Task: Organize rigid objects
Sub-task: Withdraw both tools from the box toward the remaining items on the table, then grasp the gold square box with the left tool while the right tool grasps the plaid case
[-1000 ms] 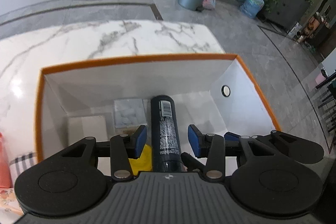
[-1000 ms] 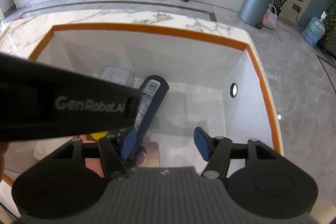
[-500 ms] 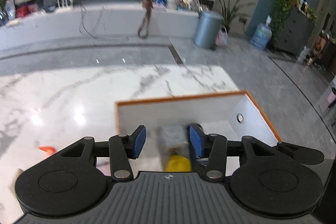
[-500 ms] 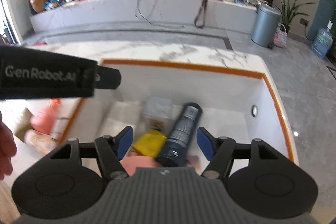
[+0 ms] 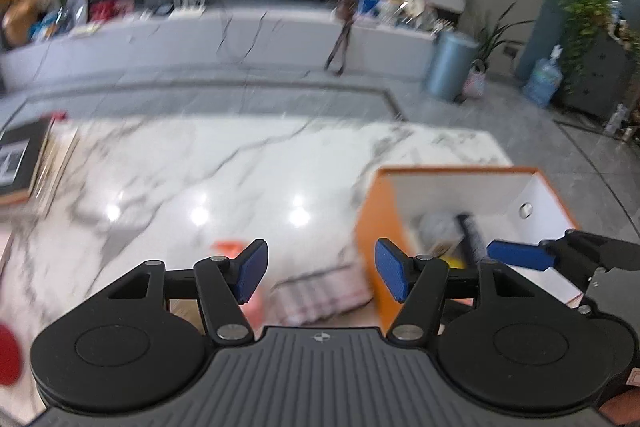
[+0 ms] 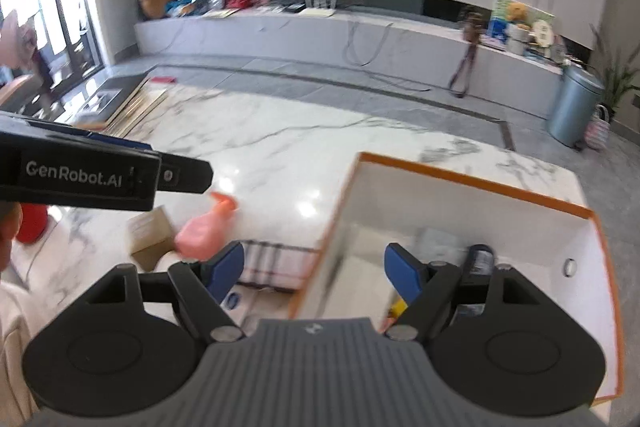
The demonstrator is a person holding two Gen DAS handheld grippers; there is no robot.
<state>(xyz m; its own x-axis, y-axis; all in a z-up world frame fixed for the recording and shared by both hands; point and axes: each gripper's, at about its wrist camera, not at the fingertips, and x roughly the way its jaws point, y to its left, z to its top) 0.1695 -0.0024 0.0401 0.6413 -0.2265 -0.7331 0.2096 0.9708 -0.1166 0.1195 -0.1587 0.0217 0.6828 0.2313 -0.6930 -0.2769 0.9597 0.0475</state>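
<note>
Just ahead of the left claw [image 5: 320, 273], whose jaws are opening with nothing between them, a flat striped pack [image 5: 322, 293] lies on the counter [image 5: 224, 171], hard against the orange-rimmed box [image 6: 472, 179]. Left of it, the pink spray bottle [image 6: 206, 233] lies tipped over, nozzle pointing away, beside a small cardboard carton [image 6: 150, 237]. The right claw [image 6: 314, 277], also opening and empty, straddles the box's near wall. Both loose items lie left of the box, so the left claw is likely nearer. Inside the box, a dark can [image 6: 480, 259] rests.

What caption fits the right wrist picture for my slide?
Empty right gripper, jaws opening, over the marble table between a pink bottle and an orange-rimmed box.
</note>
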